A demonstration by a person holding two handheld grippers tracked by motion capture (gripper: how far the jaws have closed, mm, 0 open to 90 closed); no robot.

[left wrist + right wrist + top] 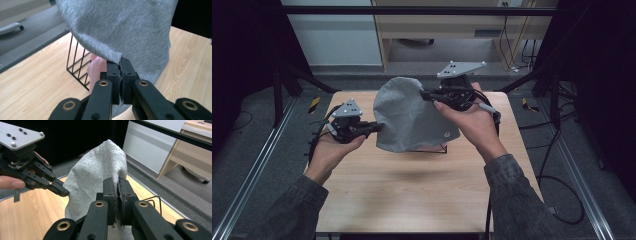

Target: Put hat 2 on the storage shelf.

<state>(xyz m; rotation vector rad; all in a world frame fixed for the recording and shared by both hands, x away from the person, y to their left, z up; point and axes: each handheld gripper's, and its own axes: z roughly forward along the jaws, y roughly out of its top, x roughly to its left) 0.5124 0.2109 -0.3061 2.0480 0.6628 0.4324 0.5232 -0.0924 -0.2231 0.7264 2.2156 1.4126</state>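
Holding a grey cloth (pixel 412 117) up above the wooden table (pixel 412 190), stretched between two tongs. Pinching its lower left edge with the left tongs (pixel 374 127), jaws pressed fully together on the hem, as seen close in the left gripper view (pixel 119 62). Gripping the upper right edge with the right tongs (pixel 424 94), jaws also closed tight on the fabric (pixel 117 182). Hanging with its long axis slanting, from low at the left up to high at the right, over a black wire rack (pixel 443 148) standing just under and behind it. Judging the next move as turning on this: lying directly below the cloth, nearer to the right hand (pixel 472 122) than to the left.
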